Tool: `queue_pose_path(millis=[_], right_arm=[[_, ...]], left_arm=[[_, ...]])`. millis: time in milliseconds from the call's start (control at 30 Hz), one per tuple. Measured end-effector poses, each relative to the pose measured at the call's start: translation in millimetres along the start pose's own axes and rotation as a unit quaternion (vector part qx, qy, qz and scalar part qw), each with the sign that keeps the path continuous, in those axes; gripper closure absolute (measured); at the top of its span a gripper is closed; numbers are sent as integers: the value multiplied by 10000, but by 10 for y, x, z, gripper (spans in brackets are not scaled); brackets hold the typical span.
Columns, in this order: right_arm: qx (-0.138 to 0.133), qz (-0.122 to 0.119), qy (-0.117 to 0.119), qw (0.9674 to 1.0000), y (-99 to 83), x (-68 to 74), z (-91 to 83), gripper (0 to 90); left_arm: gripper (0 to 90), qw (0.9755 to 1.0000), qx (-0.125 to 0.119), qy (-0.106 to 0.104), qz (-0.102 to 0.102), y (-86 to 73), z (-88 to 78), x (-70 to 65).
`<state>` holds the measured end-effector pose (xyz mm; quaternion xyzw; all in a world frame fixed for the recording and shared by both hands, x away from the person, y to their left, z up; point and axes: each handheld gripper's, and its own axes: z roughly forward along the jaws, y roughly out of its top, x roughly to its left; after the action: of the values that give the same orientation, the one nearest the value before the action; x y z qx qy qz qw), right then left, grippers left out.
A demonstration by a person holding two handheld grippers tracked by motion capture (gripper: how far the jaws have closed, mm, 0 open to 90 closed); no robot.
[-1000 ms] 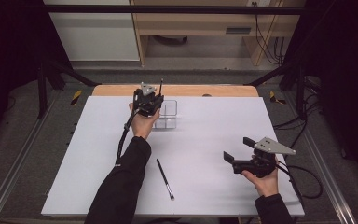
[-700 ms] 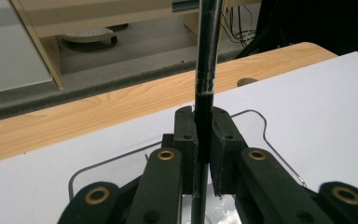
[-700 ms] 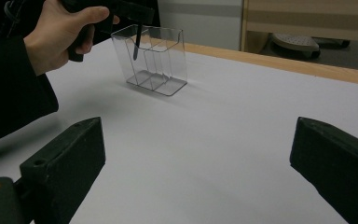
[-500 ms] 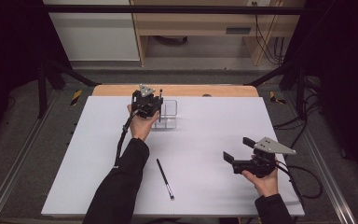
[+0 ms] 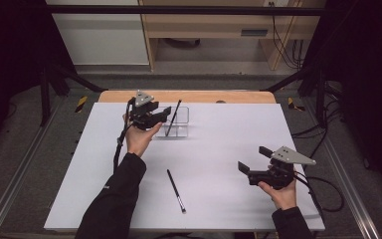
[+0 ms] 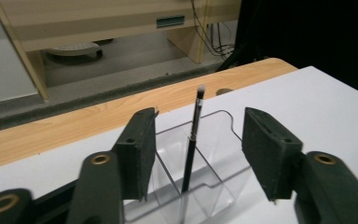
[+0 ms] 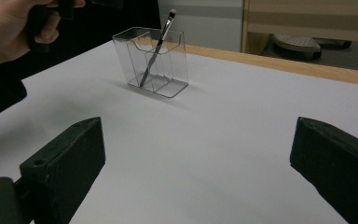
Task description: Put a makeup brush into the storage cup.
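A thin black makeup brush (image 5: 173, 118) (image 6: 191, 148) (image 7: 157, 49) leans in a clear plastic holder (image 5: 180, 130) (image 6: 214, 186) (image 7: 168, 70) at the back of the white table. My left gripper (image 5: 165, 113) (image 6: 198, 119) hovers just left of the holder. Its jaws have just been opening, and they stand apart with nothing pressed between them; the brush stands free beyond them. A second black brush (image 5: 175, 190) lies flat near the front. At the front right, my right gripper (image 5: 253, 160) (image 7: 198, 144) is held wide open with nothing in it.
The white table top (image 5: 229, 129) ends in a wooden strip (image 5: 194, 96) along the back. A cable (image 5: 323, 191) trails from the right gripper off the table's right edge. Metal frame rails (image 5: 10, 194) run along both sides.
The left gripper has drawn back from over the holder to the left and a little up, and its jaws have opened. The brush now stands alone in the holder. The right gripper kept still.
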<state>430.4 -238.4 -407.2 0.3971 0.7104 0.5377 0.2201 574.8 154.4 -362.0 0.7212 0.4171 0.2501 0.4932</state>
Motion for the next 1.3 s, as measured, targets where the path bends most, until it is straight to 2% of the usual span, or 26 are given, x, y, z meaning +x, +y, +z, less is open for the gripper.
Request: queue_pose_path(millis=[167, 333, 433, 600, 733, 1100, 1300], right_arm=[[-18, -5, -1, 10000, 3, 2, -8, 36], [-58, -13, -15, 10000, 9, -1, -18, 36], [-29, -13, -39, 10000, 8, 1, -18, 35], [-32, -23, -56, 10000, 8, 0, -19, 36], [-42, -32, -61, 10000, 10, -3, -22, 35], [-27, -31, -74, 10000, 9, -2, -27, 34], [-35, -26, -68, 10000, 9, -3, -28, 33]], left_arm=[[367, 9998, -139, -146, 35, -25, -197, -8], [317, 9992, -213, -302, 155, -48, -362, -32], [282, 9989, -254, -306, 256, -71, -456, -46], [226, 9987, -183, -312, 372, -121, -591, -60], [206, 9983, -242, -387, 353, -163, -699, -58], [174, 9972, -284, -462, 525, -310, -942, -75], [155, 9968, -313, -522, 524, -412, -1058, -98]])
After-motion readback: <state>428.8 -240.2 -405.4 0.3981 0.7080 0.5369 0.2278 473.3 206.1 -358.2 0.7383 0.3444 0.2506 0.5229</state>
